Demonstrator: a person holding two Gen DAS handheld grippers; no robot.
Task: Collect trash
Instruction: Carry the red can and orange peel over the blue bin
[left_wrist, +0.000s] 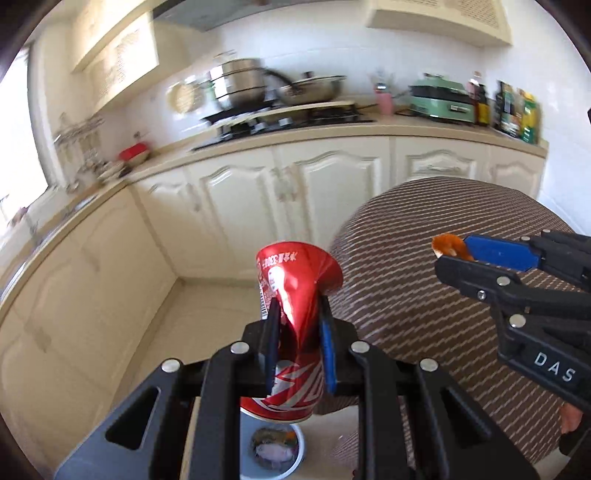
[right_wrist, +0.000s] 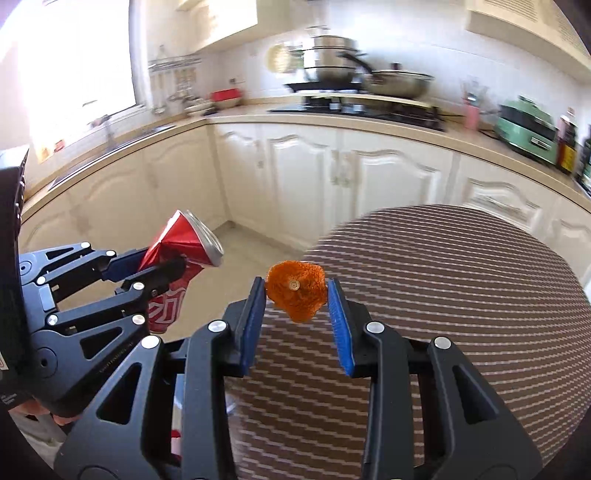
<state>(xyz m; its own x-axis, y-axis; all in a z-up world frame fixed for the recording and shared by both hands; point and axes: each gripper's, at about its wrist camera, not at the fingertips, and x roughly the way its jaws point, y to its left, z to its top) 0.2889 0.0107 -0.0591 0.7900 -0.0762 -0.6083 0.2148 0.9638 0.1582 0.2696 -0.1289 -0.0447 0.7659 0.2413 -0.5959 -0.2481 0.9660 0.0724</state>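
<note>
A round surface under a brown woven cloth filled the right of both views, its curved near edge overhanging a pale tiled floor. Behind it, cream cabinets ran beneath an L-shaped kitchen counter carrying a hob with a steel pot and a wok, a green cooker and bottles toward its right end, and a window at the left.

Off the surface's left edge, the left tool was clamped hard on a crushed red drink can, its two fingers pinching the dented waist and holding it upright in the air. It hung directly over a small white bin on the floor, which already held scraps, apparently poised for a drop.

Over the surface near that same edge, the right tool held a small piece of orange peel between the tips of its blue pads, the jaws partly closed to the peel's width. Both items appeared lifted clear of the surface, and the peel looked bound for the same bin, which would call for a move leftward past the edge. The light grip at the very fingertips seemed the likelier to slip.
</note>
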